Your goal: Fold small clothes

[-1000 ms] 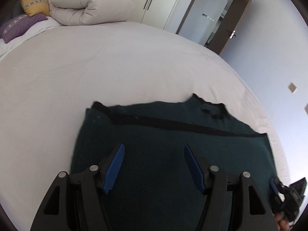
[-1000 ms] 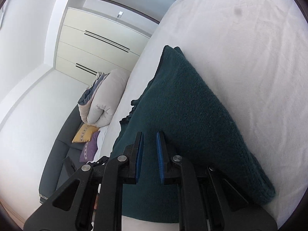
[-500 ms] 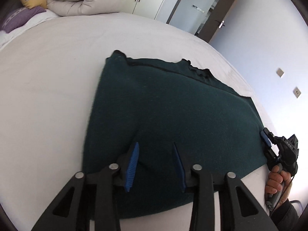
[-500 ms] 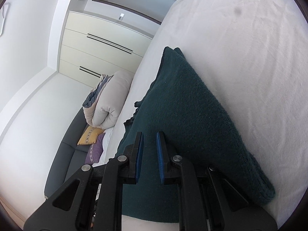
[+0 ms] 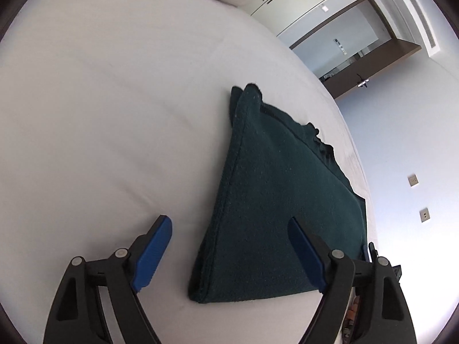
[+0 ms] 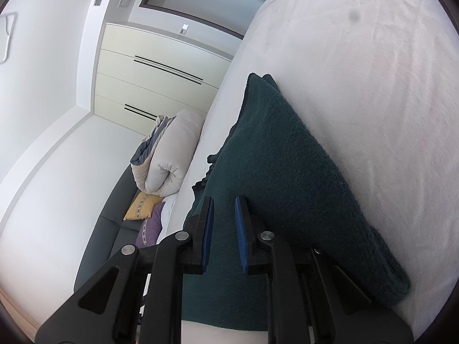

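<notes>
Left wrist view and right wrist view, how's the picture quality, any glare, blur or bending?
Left wrist view: sharp, the bed bulges from the fisheye, the wall at lower right is washed out by glare. Right wrist view: sharp, evenly lit, wardrobe lines curve, a dark smudge sits over the sheet; the green garment is clear.

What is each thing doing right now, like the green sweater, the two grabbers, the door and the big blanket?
Dark green sweater: folded, lying flat on the bed.
Left gripper: opening, fingers wide astride the sweater's edge, gripping nothing.
Right gripper: nearly shut, over the sweater; grip unclear.
Door: open.
Duvet: rolled up.
Bed sheet: spread smooth.
</notes>
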`<action>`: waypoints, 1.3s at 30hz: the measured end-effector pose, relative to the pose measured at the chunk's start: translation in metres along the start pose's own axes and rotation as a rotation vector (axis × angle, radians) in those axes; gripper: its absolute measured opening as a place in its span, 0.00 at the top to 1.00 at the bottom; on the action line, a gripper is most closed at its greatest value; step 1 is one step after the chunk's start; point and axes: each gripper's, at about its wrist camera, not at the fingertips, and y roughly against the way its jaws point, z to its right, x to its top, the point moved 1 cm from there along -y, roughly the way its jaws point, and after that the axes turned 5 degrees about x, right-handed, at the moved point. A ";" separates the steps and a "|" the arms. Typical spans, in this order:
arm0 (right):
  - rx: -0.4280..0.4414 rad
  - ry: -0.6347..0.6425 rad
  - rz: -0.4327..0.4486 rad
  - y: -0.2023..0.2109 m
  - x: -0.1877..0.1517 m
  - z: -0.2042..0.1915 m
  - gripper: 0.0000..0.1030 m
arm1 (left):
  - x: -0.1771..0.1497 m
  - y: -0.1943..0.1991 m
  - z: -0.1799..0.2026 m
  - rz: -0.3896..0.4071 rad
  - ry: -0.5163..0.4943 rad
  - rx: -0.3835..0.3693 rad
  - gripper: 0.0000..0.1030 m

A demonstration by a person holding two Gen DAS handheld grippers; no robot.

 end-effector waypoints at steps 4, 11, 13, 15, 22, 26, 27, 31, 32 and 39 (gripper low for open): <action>0.012 -0.005 0.005 0.002 0.000 0.001 0.86 | 0.007 -0.013 0.008 -0.073 -0.003 -0.004 0.19; -0.025 0.043 -0.048 -0.001 0.000 -0.026 0.46 | 0.017 -0.034 0.010 -0.229 0.039 -0.086 0.46; -0.050 0.107 -0.064 -0.003 -0.003 -0.054 0.12 | 0.017 -0.038 0.004 -0.261 0.095 -0.151 0.49; -0.086 0.191 -0.098 -0.011 -0.006 -0.084 0.10 | 0.016 -0.042 -0.001 -0.274 0.133 -0.192 0.49; -0.065 0.190 -0.248 -0.049 -0.001 -0.143 0.10 | 0.012 -0.042 -0.009 -0.270 0.179 -0.227 0.86; -0.073 0.194 -0.334 -0.079 -0.007 -0.154 0.10 | 0.012 -0.037 -0.004 -0.239 0.183 -0.233 0.88; -0.076 0.200 -0.363 -0.089 -0.010 -0.156 0.10 | 0.013 -0.035 0.000 -0.230 0.174 -0.233 0.89; -0.048 0.158 -0.464 -0.124 -0.016 -0.152 0.10 | 0.021 -0.023 0.031 -0.197 0.110 -0.235 0.89; -0.044 0.140 -0.477 -0.130 -0.015 -0.149 0.10 | 0.024 -0.021 0.043 -0.188 0.084 -0.236 0.89; 0.039 -0.035 -0.519 -0.151 0.017 -0.114 0.10 | 0.019 -0.028 0.164 -0.169 -0.149 -0.257 0.89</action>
